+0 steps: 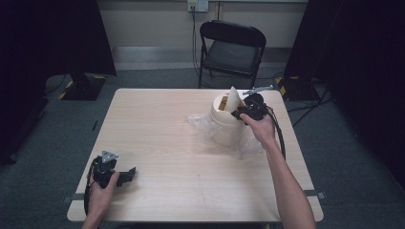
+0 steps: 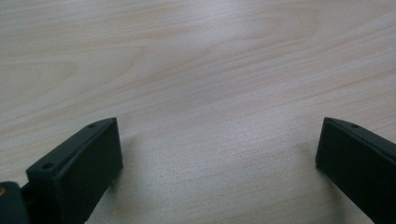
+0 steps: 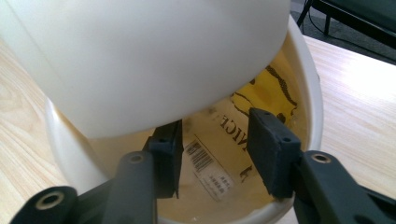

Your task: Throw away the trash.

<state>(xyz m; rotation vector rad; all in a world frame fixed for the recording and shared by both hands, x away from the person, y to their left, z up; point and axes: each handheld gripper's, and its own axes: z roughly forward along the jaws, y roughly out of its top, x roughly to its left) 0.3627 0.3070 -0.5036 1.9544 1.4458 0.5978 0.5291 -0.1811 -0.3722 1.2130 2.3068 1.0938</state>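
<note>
A cream round bin [image 1: 224,125] stands upright near the table's far right corner on crumpled clear plastic [image 1: 203,125], its white swing lid [image 3: 149,60] tipped up on edge over the open mouth, and a yellow printed packet [image 3: 243,126] with a barcode label lies inside.

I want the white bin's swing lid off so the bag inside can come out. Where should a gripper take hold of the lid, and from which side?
Grip the lid's raised thin edge, coming down from above. It stands tilted up out of the bin's mouth, so that edge is free, while its curved face looks too broad to pinch. The right gripper is already at the rim.
</note>
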